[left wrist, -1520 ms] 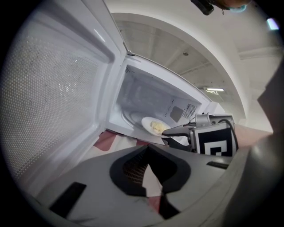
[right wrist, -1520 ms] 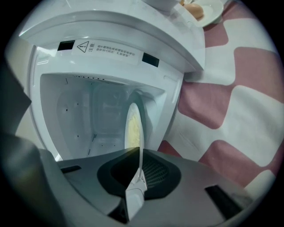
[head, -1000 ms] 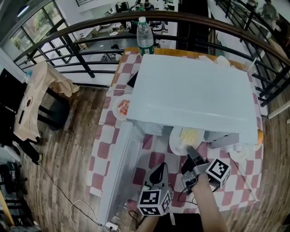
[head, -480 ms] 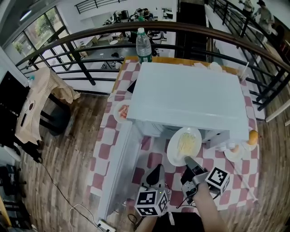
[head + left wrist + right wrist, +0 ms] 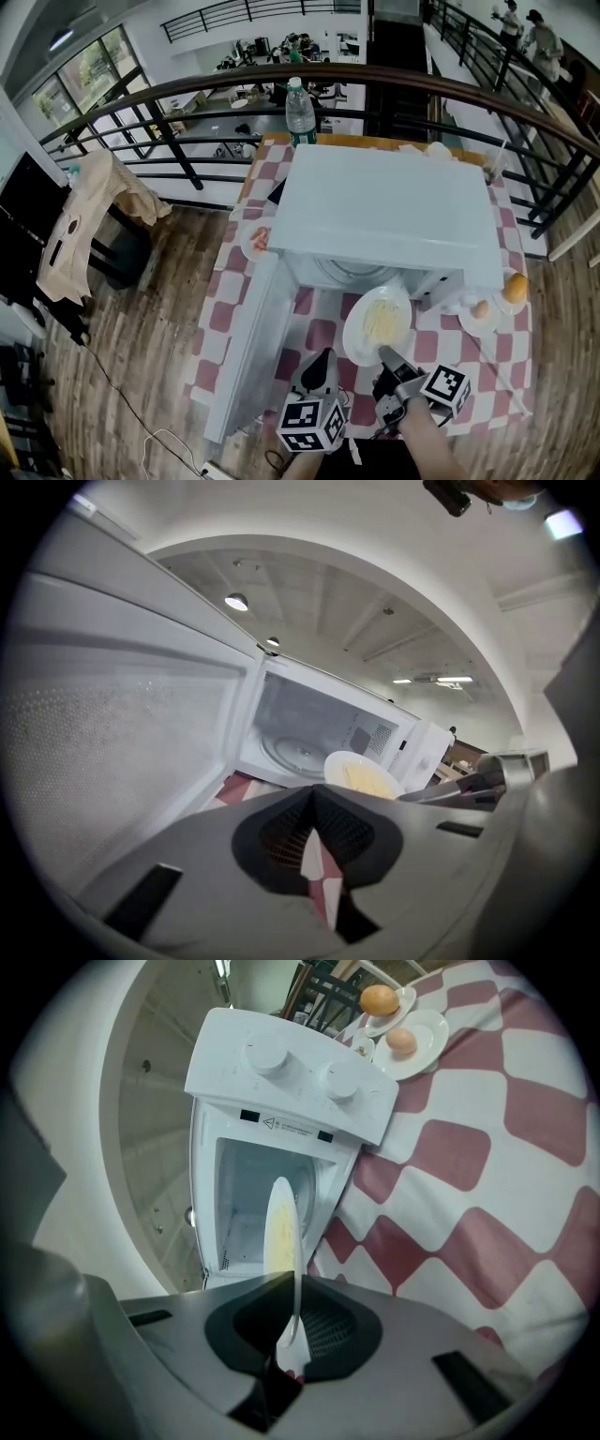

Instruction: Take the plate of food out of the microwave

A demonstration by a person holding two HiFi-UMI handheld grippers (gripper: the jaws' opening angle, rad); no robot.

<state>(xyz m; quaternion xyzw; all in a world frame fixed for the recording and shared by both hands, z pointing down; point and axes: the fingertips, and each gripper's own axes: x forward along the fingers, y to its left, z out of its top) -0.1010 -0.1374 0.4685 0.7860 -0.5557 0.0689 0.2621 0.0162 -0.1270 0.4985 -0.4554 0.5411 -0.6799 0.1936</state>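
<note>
Plate of food in right claw, outside open microwave.

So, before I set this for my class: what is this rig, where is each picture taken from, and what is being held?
There is no robot arm: a person holds a two-jaw gripper in each hand. The head view comes from a camera on the person's head, looking down. Each gripper view comes from a camera riding on that gripper, looking along its jaws. On the checked table stands a white microwave with its door open; two small plates sit beside it. The right gripper is clamped on the rim of a plate of food, held just in front of the microwave's opening. The left gripper is shut and holds nothing.
</note>
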